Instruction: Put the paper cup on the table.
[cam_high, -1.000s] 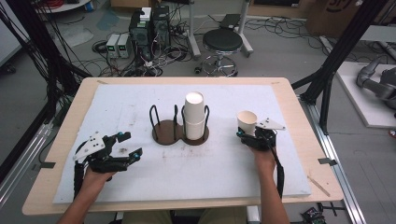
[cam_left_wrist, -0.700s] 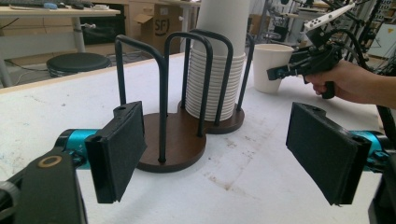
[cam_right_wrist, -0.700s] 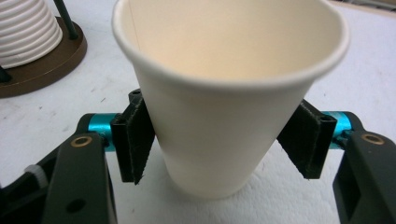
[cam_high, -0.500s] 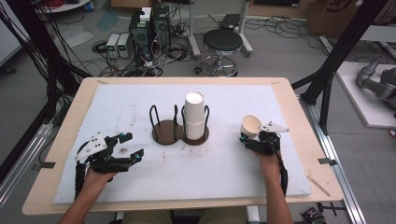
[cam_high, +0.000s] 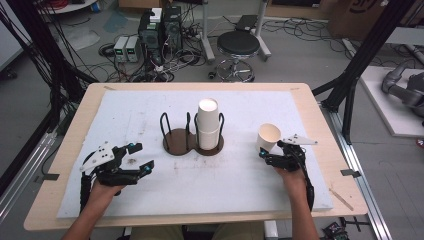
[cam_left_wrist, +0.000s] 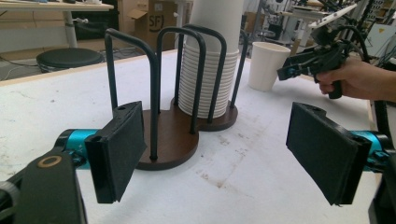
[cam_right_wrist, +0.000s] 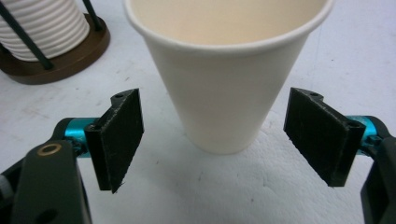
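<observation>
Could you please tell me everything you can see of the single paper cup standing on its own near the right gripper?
The paper cup is plain cream-white, looks like thin paper, with a rolled rim and walls tapering to a narrower base. It stands upright, mouth up and empty, on the white mat, to the right of the cup holder and apart from it. The right gripper has its jaws open on either side of the cup's lower half, with gaps showing on both sides; nothing else touches it.

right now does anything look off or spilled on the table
Nothing spilled or damaged. The lone cup stands upright and empty between the open right gripper jaws, untouched. The cup stack sits straight in its holder.
</observation>
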